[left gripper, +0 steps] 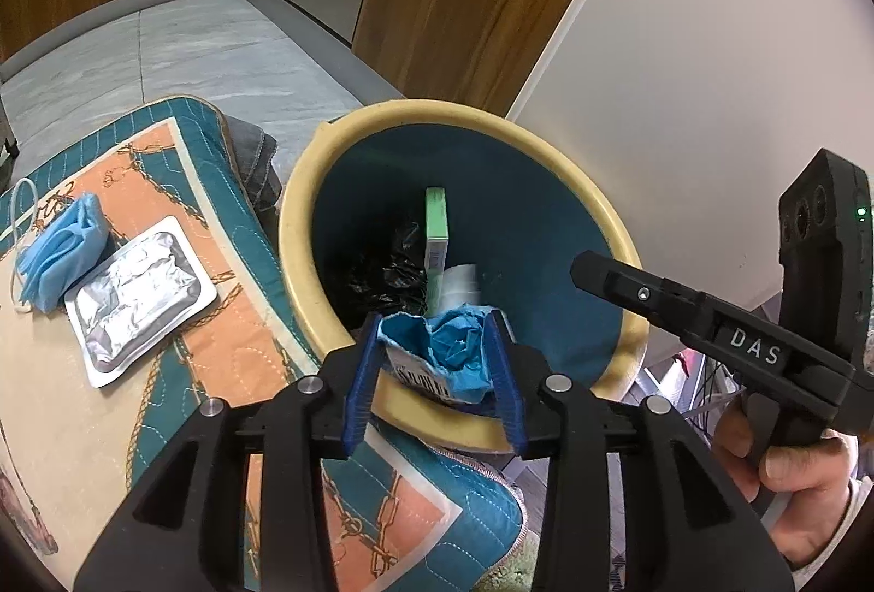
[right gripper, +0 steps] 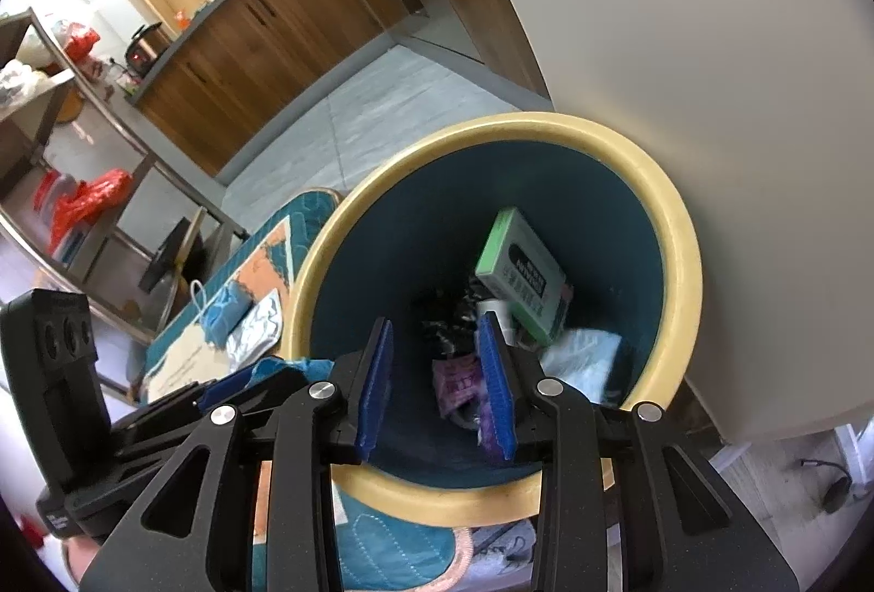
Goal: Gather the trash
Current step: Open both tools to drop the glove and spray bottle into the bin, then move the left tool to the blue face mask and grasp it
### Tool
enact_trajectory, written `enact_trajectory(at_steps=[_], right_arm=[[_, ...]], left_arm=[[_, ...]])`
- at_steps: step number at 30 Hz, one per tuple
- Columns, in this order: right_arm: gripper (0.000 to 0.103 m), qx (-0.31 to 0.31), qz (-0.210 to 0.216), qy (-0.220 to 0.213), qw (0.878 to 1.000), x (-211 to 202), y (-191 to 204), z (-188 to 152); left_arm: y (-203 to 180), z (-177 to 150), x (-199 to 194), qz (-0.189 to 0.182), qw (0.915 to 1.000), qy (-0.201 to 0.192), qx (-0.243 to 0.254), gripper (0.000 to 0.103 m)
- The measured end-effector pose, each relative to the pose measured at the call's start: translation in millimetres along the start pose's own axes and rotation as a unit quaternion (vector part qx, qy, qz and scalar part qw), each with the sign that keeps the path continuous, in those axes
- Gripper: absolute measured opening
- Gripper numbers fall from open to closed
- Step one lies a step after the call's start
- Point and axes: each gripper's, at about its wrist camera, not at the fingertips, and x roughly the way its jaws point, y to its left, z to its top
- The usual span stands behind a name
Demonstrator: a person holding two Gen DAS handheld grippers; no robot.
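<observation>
Left gripper (left gripper: 437, 346) clamps a crumpled blue wrapper (left gripper: 448, 351) (barcode label showing) above the near rim of the yellow-rimmed teal bin (left gripper: 306, 188); right gripper (right gripper: 437, 373) gapes unladen.

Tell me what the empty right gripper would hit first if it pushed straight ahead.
Probably the purple printed wrapper lying in the cream-rimmed teal bin, framed between the open right gripper jaws; depth is uncertain.

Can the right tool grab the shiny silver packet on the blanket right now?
Probably not yet. The right tool points into the bin, and the left tool sits between it and the packet.
</observation>
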Motion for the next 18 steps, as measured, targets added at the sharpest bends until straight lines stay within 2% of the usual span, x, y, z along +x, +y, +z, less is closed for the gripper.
enact_trajectory(at_steps=[4,5,6,10,18], right_arm=[[0.04,-0.001,0.004,-0.005,1.0,-2,0,1],[0.045,-0.001,0.005,-0.006,1.0,-2,0,0],[0.048,0.0,0.006,-0.008,1.0,-3,1,0],[0.048,-0.002,0.014,-0.018,1.0,-9,2,1],[0.053,-0.013,0.029,-0.027,0.999,-16,13,2]], left_arm=[[3,-2,-14,-0.003,0.9999,-0.015,-0.005,0.055],[4,-3,-18,-0.004,0.9998,-0.019,-0.006,0.059],[6,-3,-23,-0.004,0.9996,-0.025,-0.008,0.06],[10,-6,-41,-0.001,0.9992,-0.04,-0.01,0.066],[30,-22,-83,0.022,0.9981,-0.057,-0.006,0.072]])
